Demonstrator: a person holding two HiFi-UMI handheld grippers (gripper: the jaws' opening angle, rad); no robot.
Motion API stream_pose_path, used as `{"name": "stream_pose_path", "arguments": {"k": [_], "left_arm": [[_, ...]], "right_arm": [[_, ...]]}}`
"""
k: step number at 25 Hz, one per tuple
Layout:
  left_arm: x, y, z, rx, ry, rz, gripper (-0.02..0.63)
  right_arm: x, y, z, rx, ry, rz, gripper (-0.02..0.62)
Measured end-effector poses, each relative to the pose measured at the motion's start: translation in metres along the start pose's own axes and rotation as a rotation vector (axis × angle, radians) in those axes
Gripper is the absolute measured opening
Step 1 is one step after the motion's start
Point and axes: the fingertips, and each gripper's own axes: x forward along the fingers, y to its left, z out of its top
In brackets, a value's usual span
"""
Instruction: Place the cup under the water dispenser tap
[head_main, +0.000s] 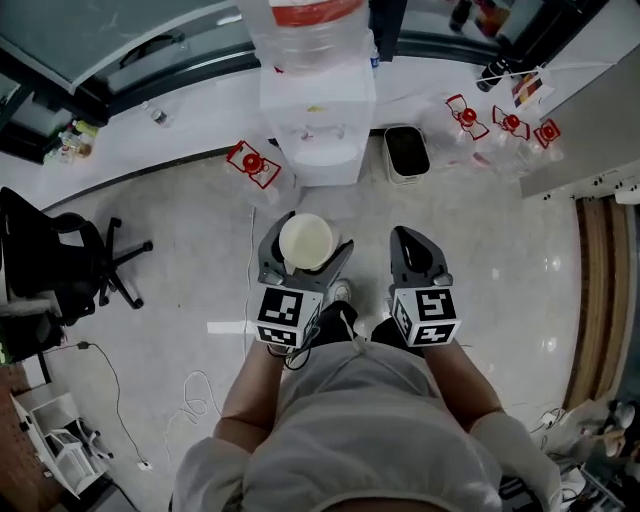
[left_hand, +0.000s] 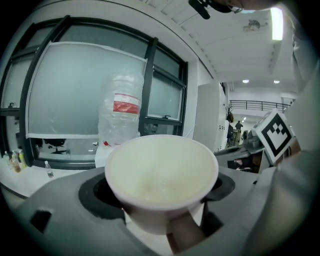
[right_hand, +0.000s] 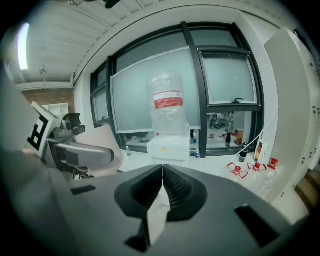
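Observation:
A white paper cup (head_main: 306, 241) stands upright in my left gripper (head_main: 304, 252), whose jaws are shut on its sides; in the left gripper view the empty cup (left_hand: 161, 176) fills the middle. The white water dispenser (head_main: 318, 120) with its clear bottle (head_main: 308, 30) stands straight ahead against the wall, some way beyond the cup. The dispenser (right_hand: 171, 146) also shows in the right gripper view. My right gripper (head_main: 413, 252) hovers beside the left one, jaws shut on nothing.
A black bin (head_main: 406, 152) sits right of the dispenser. Empty bottles with red caps (head_main: 255, 165) lie on the floor left of it, and more (head_main: 505, 122) to the right. An office chair (head_main: 62, 262) stands at the left. Cables (head_main: 120, 400) run across the floor.

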Motion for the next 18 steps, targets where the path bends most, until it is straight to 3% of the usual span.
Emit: {"name": "stream_pose_path", "arguments": {"k": [3,11,18], "left_arm": [[0.020,0.017,-0.011,0.039,0.021,0.004,0.463],[0.069,0.043,-0.049,-0.002,0.042,0.029,0.463],[0.130,0.070,-0.109,0.004,0.068,0.096,0.463]], "right_arm": [[0.026,-0.002,-0.004,0.016,0.031,-0.009,0.026],[0.089,-0.024,-0.027,-0.002,0.101,0.005,0.026],[0.148,-0.054,-0.059,-0.002,0.115,0.025,0.026]]}}
